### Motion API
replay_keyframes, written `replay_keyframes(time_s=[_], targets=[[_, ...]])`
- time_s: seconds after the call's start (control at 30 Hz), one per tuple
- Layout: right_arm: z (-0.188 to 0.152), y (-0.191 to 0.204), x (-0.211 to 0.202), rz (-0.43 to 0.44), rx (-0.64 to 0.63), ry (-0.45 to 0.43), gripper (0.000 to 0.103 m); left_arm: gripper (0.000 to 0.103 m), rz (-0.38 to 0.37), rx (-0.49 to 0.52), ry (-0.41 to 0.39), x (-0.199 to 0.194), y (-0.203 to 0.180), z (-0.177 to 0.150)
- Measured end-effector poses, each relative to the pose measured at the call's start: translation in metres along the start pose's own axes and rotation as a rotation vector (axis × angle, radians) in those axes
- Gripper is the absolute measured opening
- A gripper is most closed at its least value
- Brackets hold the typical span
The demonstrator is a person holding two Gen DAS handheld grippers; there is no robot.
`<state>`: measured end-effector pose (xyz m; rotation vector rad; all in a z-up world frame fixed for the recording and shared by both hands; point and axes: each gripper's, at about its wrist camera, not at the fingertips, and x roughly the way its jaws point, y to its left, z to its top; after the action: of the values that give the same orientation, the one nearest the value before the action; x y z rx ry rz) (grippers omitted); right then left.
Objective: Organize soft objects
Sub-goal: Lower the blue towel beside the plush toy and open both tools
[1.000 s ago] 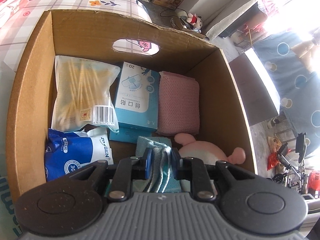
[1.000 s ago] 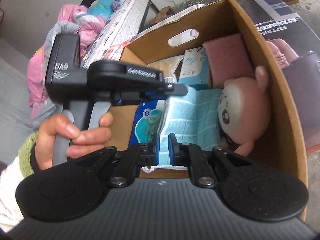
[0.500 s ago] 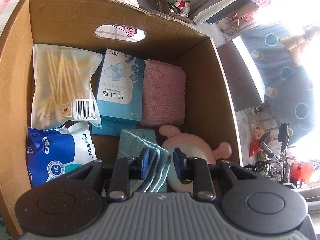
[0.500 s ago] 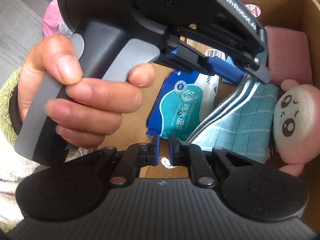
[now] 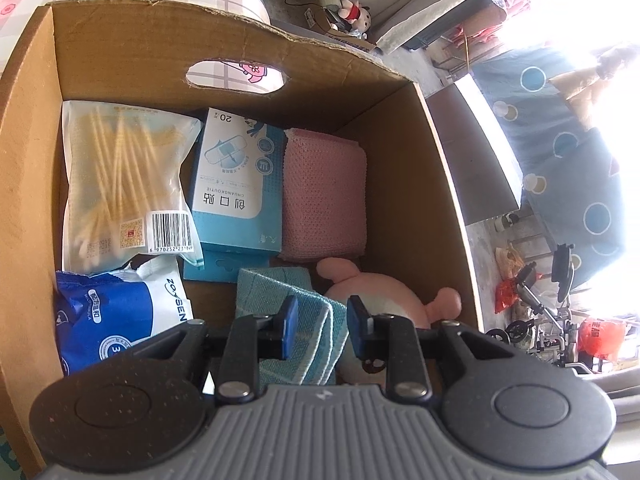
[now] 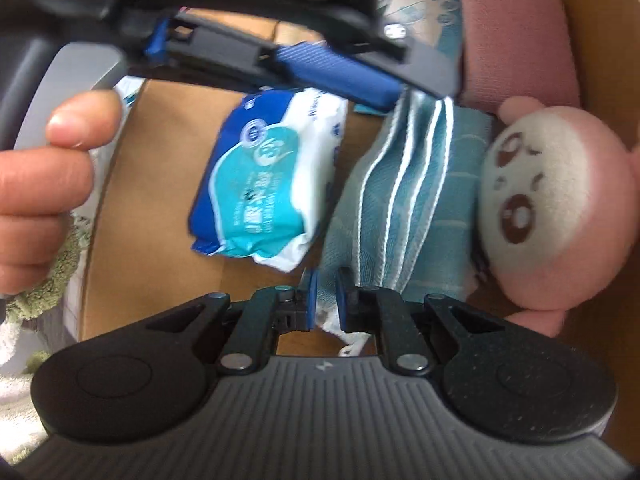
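Your teal towel (image 5: 296, 320), a woven cloth folded into soft layers with pale edge lines, lies on the floor of the cardboard box (image 5: 420, 200), at its near end. Your left gripper (image 5: 322, 334) stands over it with the blue pads apart; folds of the towel rise between them, but whether the pads press the cloth cannot be told. Your right gripper (image 6: 325, 295) is nearly closed, its pads pinching the towel's near corner, where a small white tag hangs below.

Touching the towel's right side is a round pink plush toy (image 6: 560, 216) with a cream face, brown stitched eyes and stubby ears. On the other side lies a glossy blue, teal and white pack of wipes (image 5: 116, 316), marked "ZOYSEN". Along the far wall sit a clear crinkly bag of cotton swabs (image 5: 124, 176) with a barcode label, a light blue carton of plasters (image 5: 236, 184) printed "20" and "CHUANGKOUTIE", and a folded pink waffle-textured cloth (image 5: 324, 196), side by side. The far wall has an oval handle cutout. Your left hand (image 6: 44, 176) wraps the grey handle, with a fuzzy green cuff at the wrist.
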<state>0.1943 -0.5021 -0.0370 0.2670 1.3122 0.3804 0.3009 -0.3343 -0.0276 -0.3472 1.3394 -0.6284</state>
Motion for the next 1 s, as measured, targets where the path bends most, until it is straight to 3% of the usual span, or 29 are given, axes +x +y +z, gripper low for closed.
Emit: replay_keyframes(time_s=[0.1, 0.43, 0.6, 0.7, 0.77, 1.0], targets=[[0.002, -0.005, -0.007, -0.042, -0.005, -0.035, 0.009, 0.027, 0.002, 0.001, -0.014, -0.002, 0.001, 0.001], [0.017, 0.016, -0.012, -0.158, -0.065, -0.016, 0.009, 0.033, 0.028, 0.023, -0.04, -0.008, 0.003, -0.001], [0.02, 0.024, -0.023, -0.182, -0.06, -0.019, 0.011, 0.034, 0.048, 0.052, -0.002, 0.0, 0.0, -0.005], [0.011, 0.024, -0.034, -0.177, -0.03, -0.031, 0.017, 0.034, 0.075, 0.078, 0.029, 0.009, -0.004, -0.01], [0.005, 0.023, -0.045, -0.201, -0.017, -0.051, 0.03, 0.034, 0.075, 0.081, 0.054, 0.016, -0.005, -0.013], [-0.006, 0.015, -0.064, -0.23, 0.027, -0.076, 0.046, 0.034, 0.075, 0.05, 0.092, 0.028, -0.001, -0.018]])
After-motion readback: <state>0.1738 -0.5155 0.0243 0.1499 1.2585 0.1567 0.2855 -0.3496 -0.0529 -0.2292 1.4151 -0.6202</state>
